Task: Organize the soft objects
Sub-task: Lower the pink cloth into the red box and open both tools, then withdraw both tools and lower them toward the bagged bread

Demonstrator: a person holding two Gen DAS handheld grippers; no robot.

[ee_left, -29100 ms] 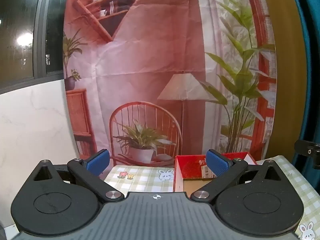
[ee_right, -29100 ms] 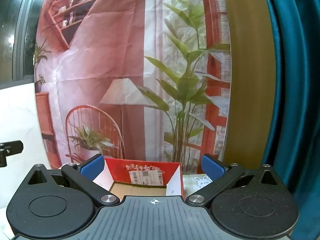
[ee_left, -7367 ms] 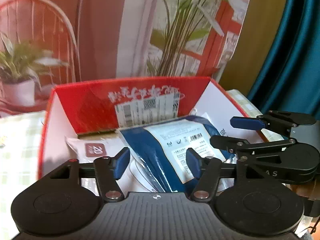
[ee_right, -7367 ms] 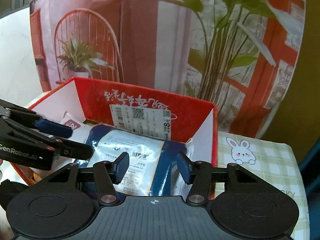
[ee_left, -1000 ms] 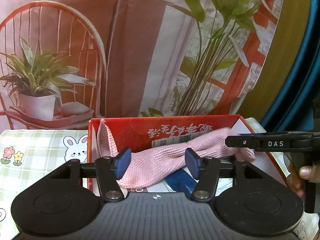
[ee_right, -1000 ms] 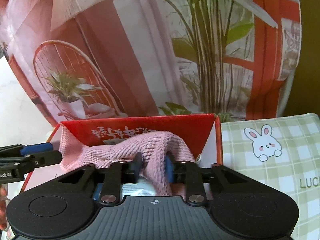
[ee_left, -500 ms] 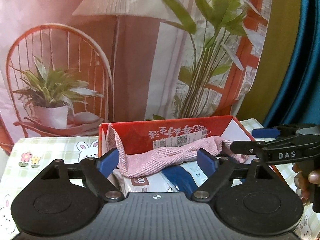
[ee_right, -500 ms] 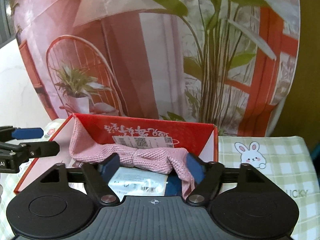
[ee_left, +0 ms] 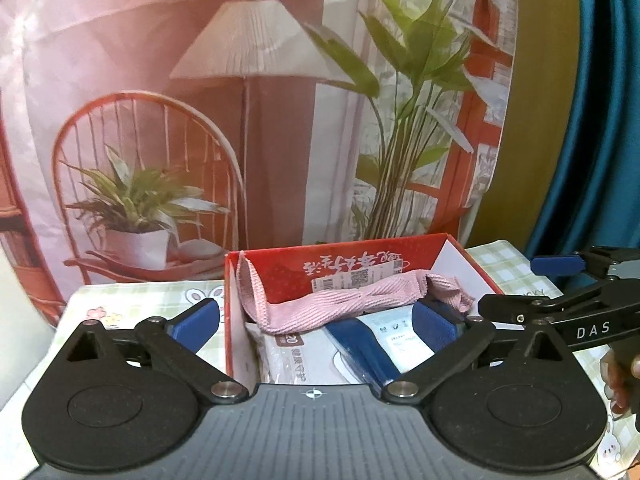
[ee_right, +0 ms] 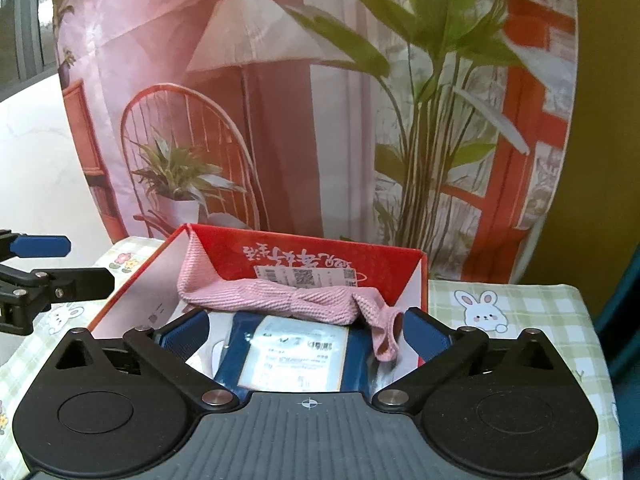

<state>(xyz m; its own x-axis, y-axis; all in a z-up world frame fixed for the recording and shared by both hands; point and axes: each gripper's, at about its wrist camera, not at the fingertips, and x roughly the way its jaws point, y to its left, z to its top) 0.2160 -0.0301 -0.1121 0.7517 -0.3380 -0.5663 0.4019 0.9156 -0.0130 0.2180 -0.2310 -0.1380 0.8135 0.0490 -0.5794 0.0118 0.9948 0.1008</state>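
**Left wrist view: both grippers wide open at the box**

Beyond both grippers stands the red cardboard box (ee_left: 372, 258) on a checked tablecloth (ee_right: 516, 308). Inside it, a blue-and-white packet (ee_right: 296, 354) lies ahead of the right gripper (ee_right: 304, 336), under a pink knitted cloth (ee_left: 340, 304) draped across. The left gripper (ee_left: 314, 320) and the right have just been opening, jaws spread wide, holding nothing.

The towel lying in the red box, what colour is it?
Pink towel, clearest in the right wrist view.
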